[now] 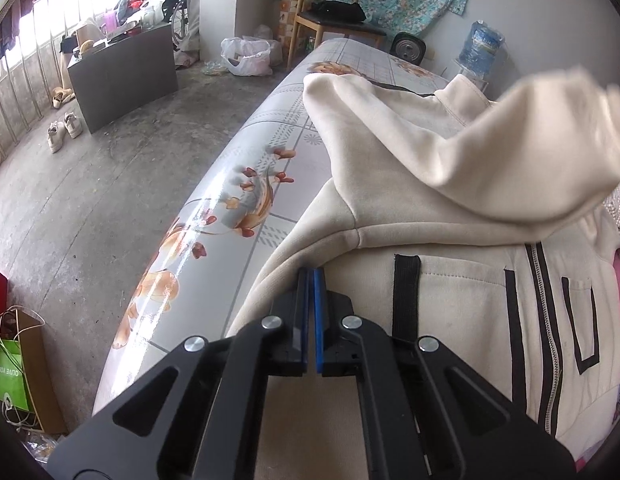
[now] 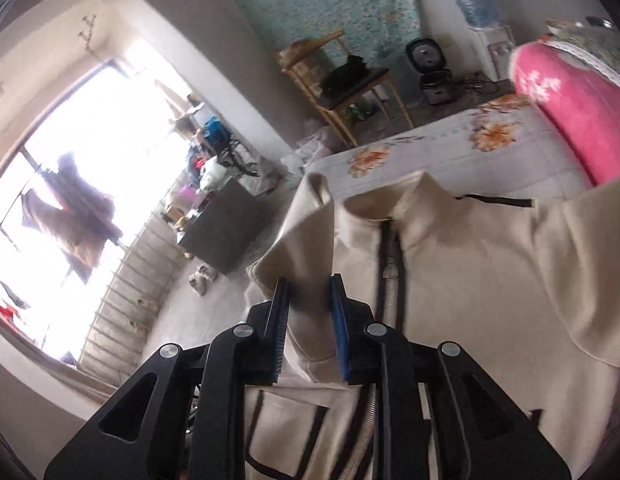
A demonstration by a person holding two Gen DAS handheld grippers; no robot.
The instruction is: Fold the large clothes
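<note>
A cream zip-up jacket (image 1: 450, 292) with black trim lies front up on the floral table (image 1: 245, 184). My left gripper (image 1: 312, 276) is shut, its blue pads pressed together at the jacket's lower left edge; whether cloth is pinched between them is hidden. A sleeve (image 1: 530, 152) is lifted and blurred above the jacket's chest. In the right wrist view my right gripper (image 2: 310, 284) is shut on that cream sleeve (image 2: 305, 232), which stands up between the pads above the jacket's body (image 2: 490, 280) and zip (image 2: 390, 264).
A pink quilt (image 2: 566, 108) lies at the table's far right. Beyond the table stand a wooden chair (image 1: 330, 12), a fan heater (image 1: 408, 46) and a water bottle (image 1: 484, 46). A dark cabinet (image 1: 121, 72), shoes (image 1: 63, 128) and bags (image 1: 17, 376) are on the floor at left.
</note>
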